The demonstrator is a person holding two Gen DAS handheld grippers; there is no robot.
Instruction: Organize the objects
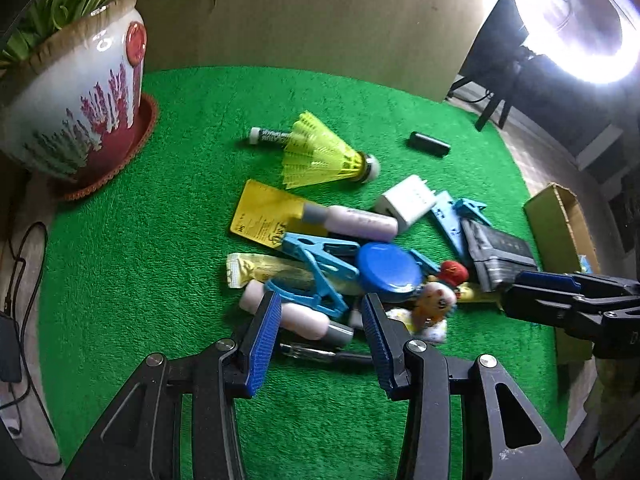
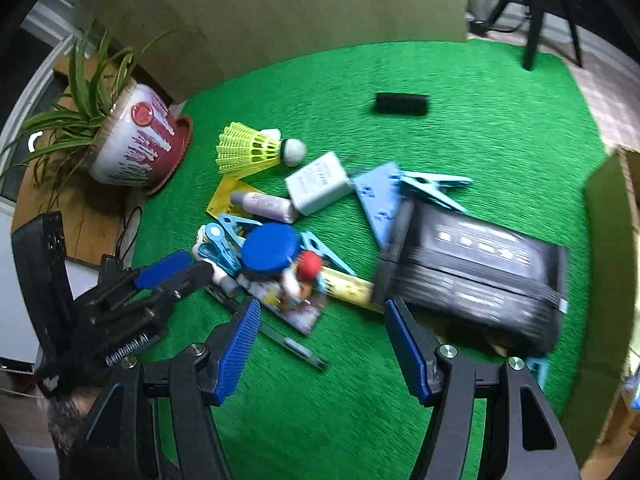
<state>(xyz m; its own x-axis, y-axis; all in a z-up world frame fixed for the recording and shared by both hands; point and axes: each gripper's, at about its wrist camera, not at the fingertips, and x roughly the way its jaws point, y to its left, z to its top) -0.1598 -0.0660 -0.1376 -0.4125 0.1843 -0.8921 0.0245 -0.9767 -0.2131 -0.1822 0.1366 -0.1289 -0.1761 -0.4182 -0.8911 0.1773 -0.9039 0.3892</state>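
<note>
Covering the floor, a green mat point(image 1: 160, 240) meets a cardboard wall point(image 1: 340, 20)

One shuttlecock point(image 1: 320, 152), one white charger point(image 1: 406, 200), one blue lid point(image 1: 388, 266).

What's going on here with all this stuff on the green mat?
A person holds a gripper in each hand over a jumble of small items on a green mat. The left gripper hangs above a pale tube and blue clothespins; the right gripper is near a black packet. Both have their jaws apart and hold nothing. A yellow shuttlecock and white charger lie untouched.
</note>
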